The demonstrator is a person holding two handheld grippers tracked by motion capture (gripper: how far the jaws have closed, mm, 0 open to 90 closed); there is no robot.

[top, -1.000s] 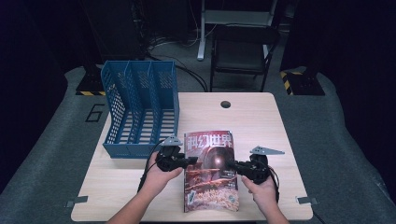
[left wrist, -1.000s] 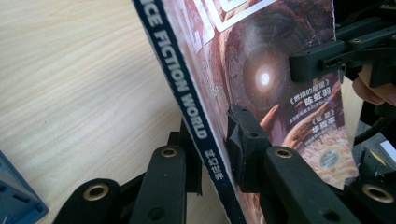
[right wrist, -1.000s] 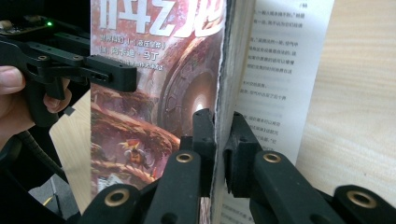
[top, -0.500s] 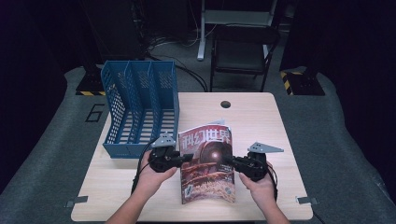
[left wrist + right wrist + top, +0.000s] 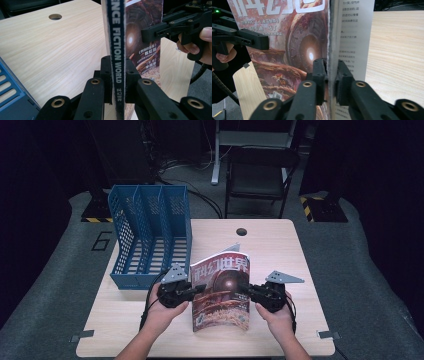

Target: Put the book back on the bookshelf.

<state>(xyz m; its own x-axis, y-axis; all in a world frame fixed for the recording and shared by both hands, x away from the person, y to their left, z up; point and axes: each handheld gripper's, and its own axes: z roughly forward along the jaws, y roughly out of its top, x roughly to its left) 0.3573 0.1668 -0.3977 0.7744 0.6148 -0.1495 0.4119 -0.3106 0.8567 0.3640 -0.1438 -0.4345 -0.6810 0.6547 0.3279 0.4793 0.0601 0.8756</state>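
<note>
The magazine (image 5: pixel 221 292) stands nearly upright in the lower middle of the high view, its bottom edge near or on the worktop (image 5: pixel 280 250), cover facing the person. It is held from both sides, which likely keeps the floppy pages from sagging while it is carried on edge. The left gripper (image 5: pixel 196 290) has its fingers (image 5: pixel 106 75) pinching the spine edge, and the right gripper (image 5: pixel 246 291) has its fingers (image 5: pixel 320 75) pinching the open page edge (cover and pages together). Upright on edge suits the blue file rack (image 5: pixel 150 235) at the upper left of the worktop, which I judge to be where it is headed. Count: one magazine, two grippers, one rack with three slots, all empty as far as I can tell.
</note>
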